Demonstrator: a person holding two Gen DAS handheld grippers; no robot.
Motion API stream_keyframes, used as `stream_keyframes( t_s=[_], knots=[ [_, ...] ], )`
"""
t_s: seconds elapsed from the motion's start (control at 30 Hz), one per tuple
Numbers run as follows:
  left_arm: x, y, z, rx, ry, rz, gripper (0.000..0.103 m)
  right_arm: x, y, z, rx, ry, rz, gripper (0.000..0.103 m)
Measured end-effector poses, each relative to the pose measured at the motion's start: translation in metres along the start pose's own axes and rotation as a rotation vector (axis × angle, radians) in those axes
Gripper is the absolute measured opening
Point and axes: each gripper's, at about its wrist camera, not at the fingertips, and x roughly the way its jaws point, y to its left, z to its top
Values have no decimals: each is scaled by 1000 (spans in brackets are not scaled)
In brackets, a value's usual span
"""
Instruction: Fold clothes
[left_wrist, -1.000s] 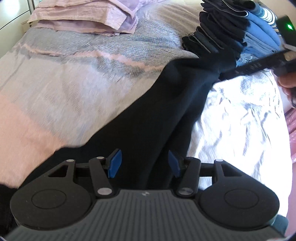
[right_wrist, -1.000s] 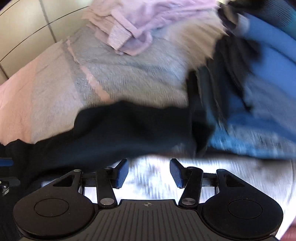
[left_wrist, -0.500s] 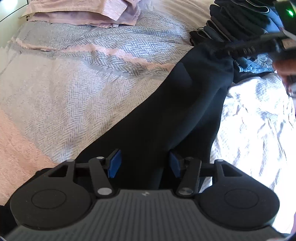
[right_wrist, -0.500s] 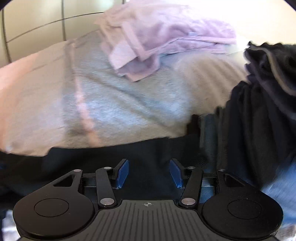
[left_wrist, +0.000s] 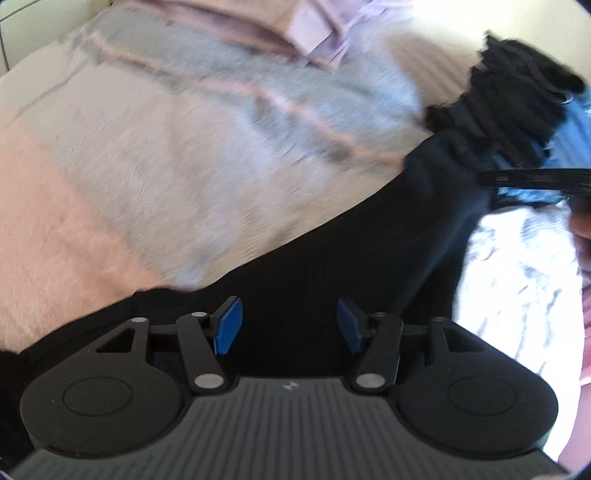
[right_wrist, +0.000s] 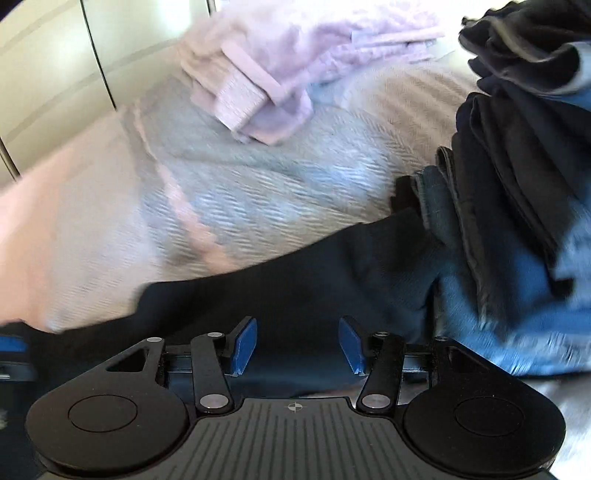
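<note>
Your left gripper (left_wrist: 288, 325) has its blue fingers (left_wrist: 229, 325) apart over the black garment (left_wrist: 332, 266), pads clear of the cloth. Your right gripper (right_wrist: 297, 345) is likewise parted above the same garment (right_wrist: 332, 266). The garment lies stretched across the bed's grey-and-pink blanket (left_wrist: 184, 166). Only the left view shows the white crumpled sheet (left_wrist: 517, 277). Only the right view shows the wardrobe doors (right_wrist: 74, 55). Further off, both views show the dark and blue clothes pile (right_wrist: 517, 166) and the lilac folded garment (right_wrist: 277, 66).
</note>
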Motion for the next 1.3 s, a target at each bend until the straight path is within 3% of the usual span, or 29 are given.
stream_keyframes(
  t_s=[0.1,0.2,0.27,0.37,0.53,0.67,0.7,0.73,0.87,0.97,1.0,1.07,1.1,1.13,1.27,1.3],
  knots=[
    [18,2,0,17,76,47,52,-4,19,-14,2,15,83,53],
    [13,8,-1,1,80,88,52,19,34,-28,-49,138,77,53],
    [-4,17,-6,-26,50,99,52,11,37,-28,-32,123,40,53],
    [-21,33,-15,-29,43,145,52,-13,45,-27,12,76,66,53],
    [-23,51,-23,-42,47,138,52,-13,57,-54,267,194,251,53],
    [-13,43,-24,14,43,123,52,10,54,-62,403,163,342,51],
    [-9,40,-25,28,48,131,52,14,51,-61,430,168,342,11],
    [-7,39,-26,36,53,138,52,16,48,-61,448,185,313,0],
    [-4,33,-29,37,53,115,52,-5,31,-66,469,212,268,0],
    [-5,24,-28,60,37,104,52,-19,26,-69,521,211,319,0],
    [-5,21,-27,60,29,96,52,-21,29,-67,536,195,327,5],
    [-8,16,-24,68,10,78,52,-17,36,-63,577,170,359,34],
    [-9,14,-22,77,-1,71,52,-13,41,-62,589,163,366,63],
    [-9,11,-21,88,-6,65,52,-9,46,-62,600,158,374,68],
    [-3,5,-16,128,-8,56,52,14,60,-58,624,169,370,65],
    [0,4,-15,136,-5,59,52,21,60,-59,636,176,384,39]
  ],
)
